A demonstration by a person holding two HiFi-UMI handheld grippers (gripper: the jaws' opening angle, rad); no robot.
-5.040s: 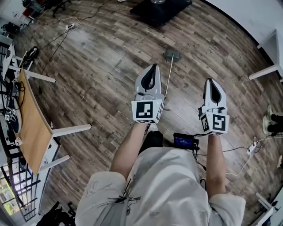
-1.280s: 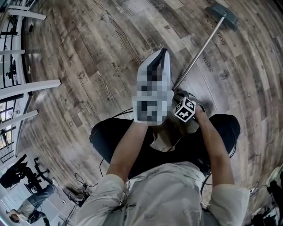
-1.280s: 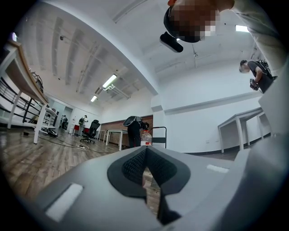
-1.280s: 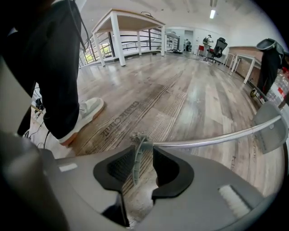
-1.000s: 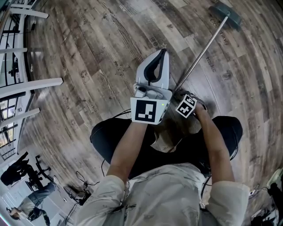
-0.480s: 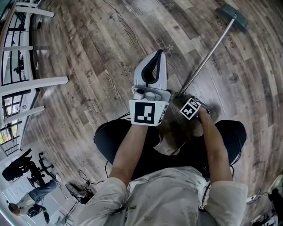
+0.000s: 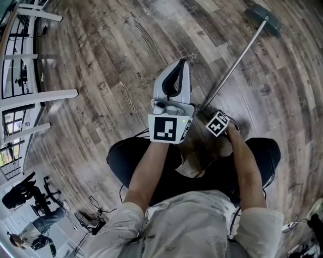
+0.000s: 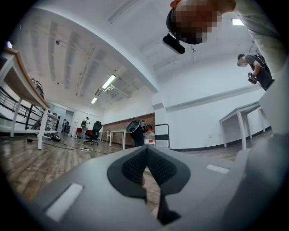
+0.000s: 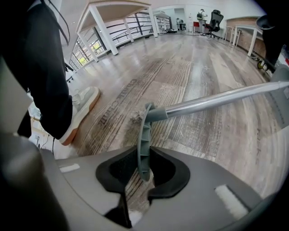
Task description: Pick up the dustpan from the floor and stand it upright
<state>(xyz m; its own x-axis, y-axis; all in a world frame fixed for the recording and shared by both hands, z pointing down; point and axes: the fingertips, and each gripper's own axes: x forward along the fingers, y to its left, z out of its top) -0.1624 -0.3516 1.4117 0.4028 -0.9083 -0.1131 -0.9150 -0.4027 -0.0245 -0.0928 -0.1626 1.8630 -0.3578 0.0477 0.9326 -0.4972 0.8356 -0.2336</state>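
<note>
1. While the dustpan (image 7: 237,54) lies flat, a wood-plank floor (image 7: 101,75) is seen under everything. The grain is dark and patchy, and a dusty smudge is seen by the handle end in the right gripper view.
2. Dustpan location: the long metal pole is laid diagonally on the floor. The grey pan (image 7: 262,14) is at top right of the head view, and the grey ribbed grip (image 9: 143,135) is near the person's feet.
3. Right gripper (image 9: 143,159): it is pointed steeply down and its jaws have just been closing. The ribbed grip is held between them, with the pads seen against it on both sides.
4. Left gripper (image 8: 144,151): it is held roughly level above the floor. Its tips are pressed together and nothing is gripped.
5. Room: white table legs (image 7: 43,94) and a dark railing (image 7: 10,60) are seen at the left of the head view. White walls, strip lights (image 8: 108,82), an office chair (image 8: 95,131) and more tables are seen in the left gripper view.
6. A shoe (image 9: 80,107) and a dark trouser leg are seen just left of the grip in the right gripper view.
7. Hidden or cut off: in the head view the right gripper is mostly covered by the left gripper and the hand, and only its marker cube (image 7: 218,124) is shown. The pole's near end is hidden there too. In the right gripper view the pan is cut by the right edge. Distant figures are too small to be made out.
</note>
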